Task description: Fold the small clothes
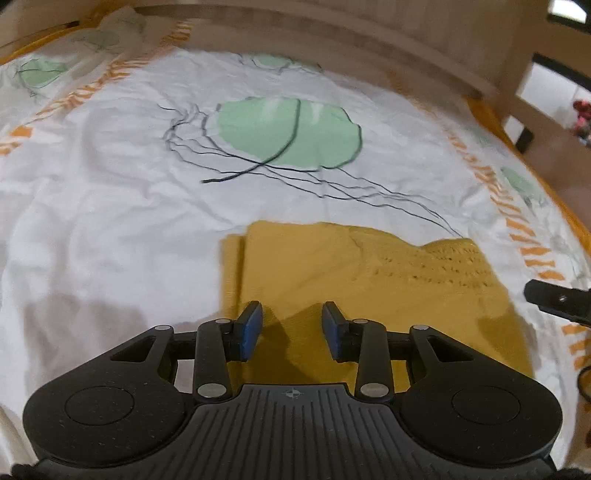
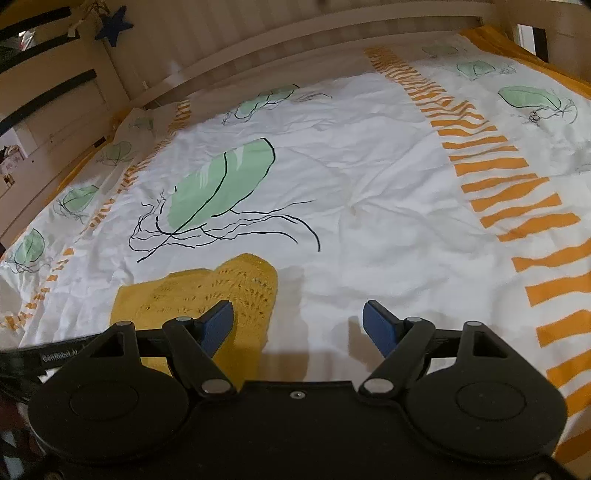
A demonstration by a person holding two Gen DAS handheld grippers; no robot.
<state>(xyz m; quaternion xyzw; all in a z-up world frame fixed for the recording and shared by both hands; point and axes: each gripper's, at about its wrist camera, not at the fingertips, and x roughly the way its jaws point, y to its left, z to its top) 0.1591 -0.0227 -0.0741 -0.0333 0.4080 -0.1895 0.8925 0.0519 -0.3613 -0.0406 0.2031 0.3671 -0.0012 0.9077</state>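
A small mustard-yellow knitted garment (image 1: 369, 280) lies folded flat on the white bed cover; its lace-patterned part is at the right. My left gripper (image 1: 291, 328) is open and empty, just above the garment's near edge. In the right wrist view the garment (image 2: 207, 295) lies at lower left, and my right gripper (image 2: 299, 326) is wide open and empty; its left finger (image 2: 218, 325) is over the garment's right edge, its right finger over bare cover. The right gripper's tip shows at the right edge of the left wrist view (image 1: 554, 299).
The bed cover (image 2: 369, 192) is white with green leaf prints and orange striped bands. A wooden bed rail (image 1: 332, 33) runs along the far side. A blue star (image 2: 114, 26) hangs at upper left, beside dark slats.
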